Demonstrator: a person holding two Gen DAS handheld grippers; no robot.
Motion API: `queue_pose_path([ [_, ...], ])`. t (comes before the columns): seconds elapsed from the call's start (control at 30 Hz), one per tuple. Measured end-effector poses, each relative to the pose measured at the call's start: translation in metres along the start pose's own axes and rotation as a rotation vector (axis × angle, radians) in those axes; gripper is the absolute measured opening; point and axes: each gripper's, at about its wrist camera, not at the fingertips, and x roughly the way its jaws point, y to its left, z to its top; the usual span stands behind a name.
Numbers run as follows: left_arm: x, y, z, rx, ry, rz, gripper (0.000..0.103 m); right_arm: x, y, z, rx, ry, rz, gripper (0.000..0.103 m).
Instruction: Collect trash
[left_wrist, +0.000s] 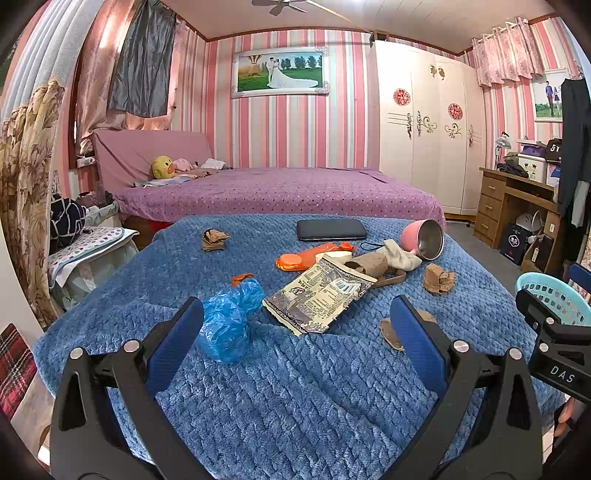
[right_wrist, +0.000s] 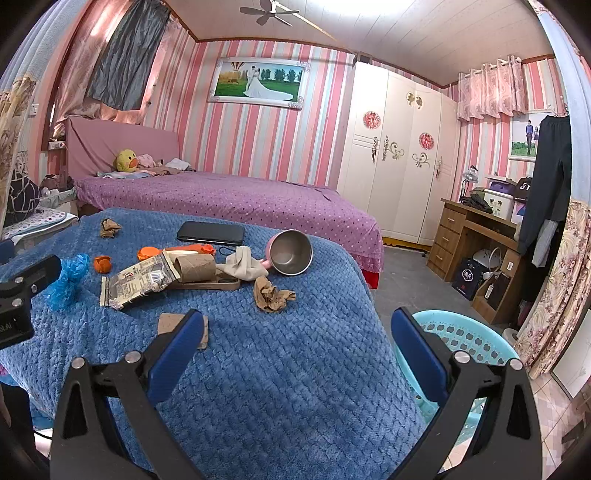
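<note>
Trash lies on a blue quilted blanket (left_wrist: 295, 398): a crumpled blue plastic bag (left_wrist: 227, 321), a printed snack wrapper (left_wrist: 319, 295), a cardboard tube (left_wrist: 369, 264), crumpled brown paper (left_wrist: 437, 280), a flat brown scrap (left_wrist: 391, 332), orange peel (left_wrist: 242, 277) and another brown wad (left_wrist: 214, 239). My left gripper (left_wrist: 295, 325) is open and empty above the blanket, the blue bag by its left finger. My right gripper (right_wrist: 297, 332) is open and empty over the blanket's right edge, the brown scrap (right_wrist: 173, 325) behind its left finger. A turquoise basket (right_wrist: 469, 343) stands beside its right finger.
A black phone (left_wrist: 331, 229), a tipped pink metal cup (left_wrist: 424, 238), a beige cloth (left_wrist: 400, 254), an orange lidded item (left_wrist: 306, 256) and a tray (right_wrist: 207, 284) share the blanket. A purple bed (left_wrist: 277, 192) lies behind, a wardrobe (left_wrist: 424, 122) and desk (left_wrist: 513, 206) to the right.
</note>
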Motion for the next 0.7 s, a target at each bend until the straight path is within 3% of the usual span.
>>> queue_pose_path([
  [0.7,0.0029,0.0028,-0.0035,0.005,0.000,0.003,0.098,-0.0019,-0.0060,0.0016,0.035,-0.005,0.012,0.099],
])
